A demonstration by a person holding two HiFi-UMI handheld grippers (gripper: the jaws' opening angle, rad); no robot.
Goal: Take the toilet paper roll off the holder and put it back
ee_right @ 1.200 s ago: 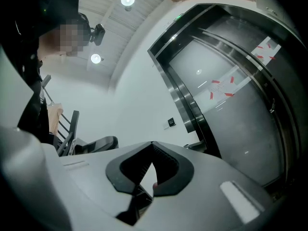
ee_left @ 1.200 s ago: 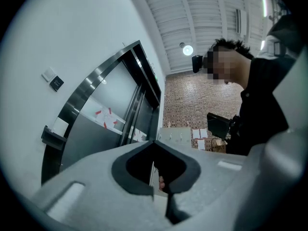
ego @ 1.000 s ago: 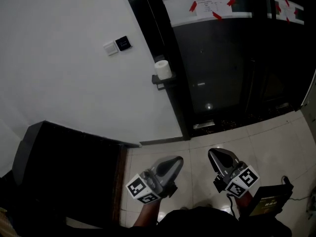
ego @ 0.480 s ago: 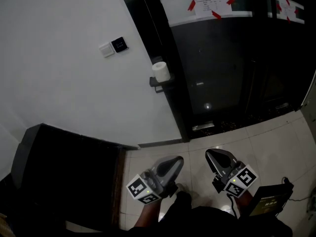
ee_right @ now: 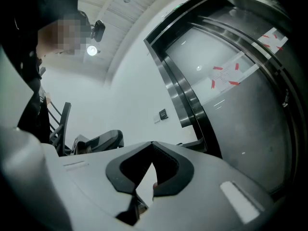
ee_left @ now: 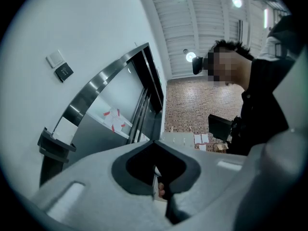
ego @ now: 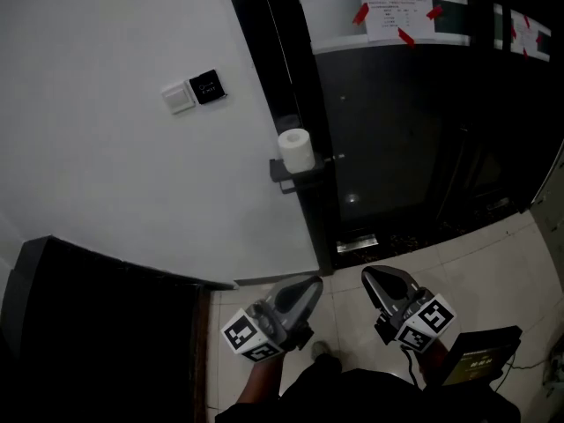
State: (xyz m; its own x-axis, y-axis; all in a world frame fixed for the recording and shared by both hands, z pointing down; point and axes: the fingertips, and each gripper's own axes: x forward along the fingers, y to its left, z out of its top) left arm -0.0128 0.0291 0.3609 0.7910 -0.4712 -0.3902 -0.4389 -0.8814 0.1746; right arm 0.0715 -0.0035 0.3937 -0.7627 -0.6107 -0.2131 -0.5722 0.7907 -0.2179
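Observation:
A white toilet paper roll [ego: 296,150] stands upright on a small black holder [ego: 291,174] fixed where the white wall meets the dark door frame. Both grippers hang low over the tiled floor, well below the roll and apart from it. My left gripper [ego: 310,282] is shut with nothing between its jaws, and my right gripper [ego: 372,276] is shut and empty too. In the left gripper view the roll [ee_left: 65,128] and holder [ee_left: 54,146] show at the left beyond the closed jaw tips [ee_left: 153,141]. The right gripper view shows closed tips [ee_right: 152,143] pointing at the wall.
A white switch [ego: 179,97] and a black wall panel [ego: 207,86] sit up left of the roll. A dark glass door [ego: 405,157] carries a notice taped in red [ego: 394,11]. A black cabinet [ego: 88,324] fills the lower left. A black device [ego: 480,355] lies on the floor at right.
The head view has come closer to the wall: the roll and holder now appear larger and lower in the picture. Both grippers stay low and shut, almost unmoved.

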